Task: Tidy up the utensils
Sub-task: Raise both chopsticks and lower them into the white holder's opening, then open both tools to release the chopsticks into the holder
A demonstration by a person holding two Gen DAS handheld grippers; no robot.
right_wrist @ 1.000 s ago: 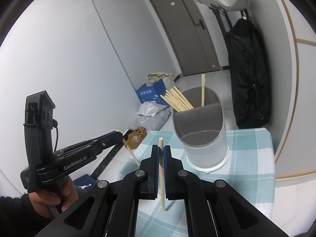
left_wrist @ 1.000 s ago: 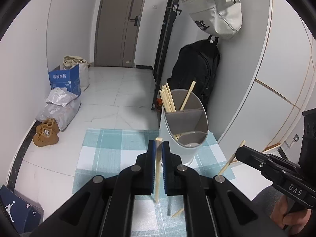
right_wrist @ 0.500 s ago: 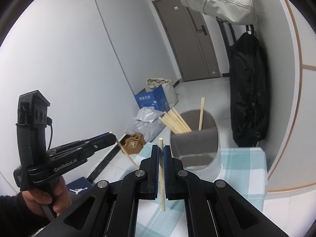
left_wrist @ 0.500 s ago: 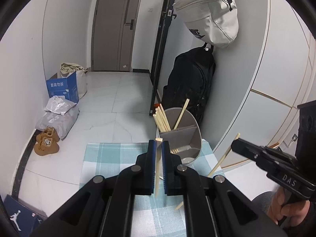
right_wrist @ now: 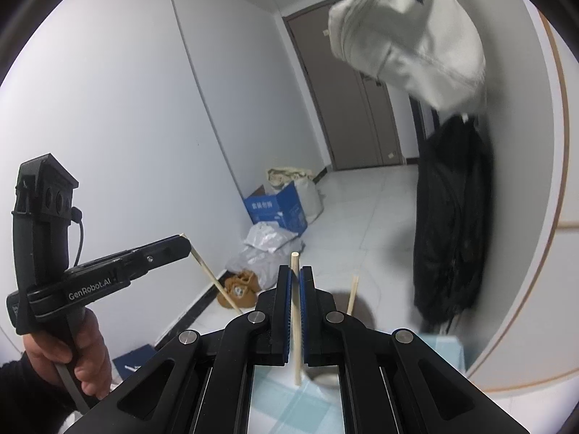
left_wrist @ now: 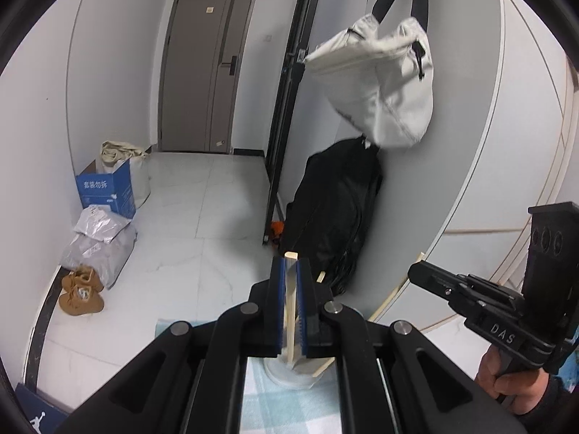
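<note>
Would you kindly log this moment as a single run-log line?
left gripper: shut on chopstick | right gripper: shut on round chopstick | utensil holder: mostly hidden below grippers | both raised above checked cloth

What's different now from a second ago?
Both views have tilted upward: the holder has sunk almost out of sight behind the grippers, so both seem to have lifted. Unchanged: the left gripper and right gripper each stay clamped on one chopstick.

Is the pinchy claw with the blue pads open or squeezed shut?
Squeezed shut. The left gripper has its blue pads pressed on both sides of a pale wooden chopstick, which stands nearly upright between them.
</note>
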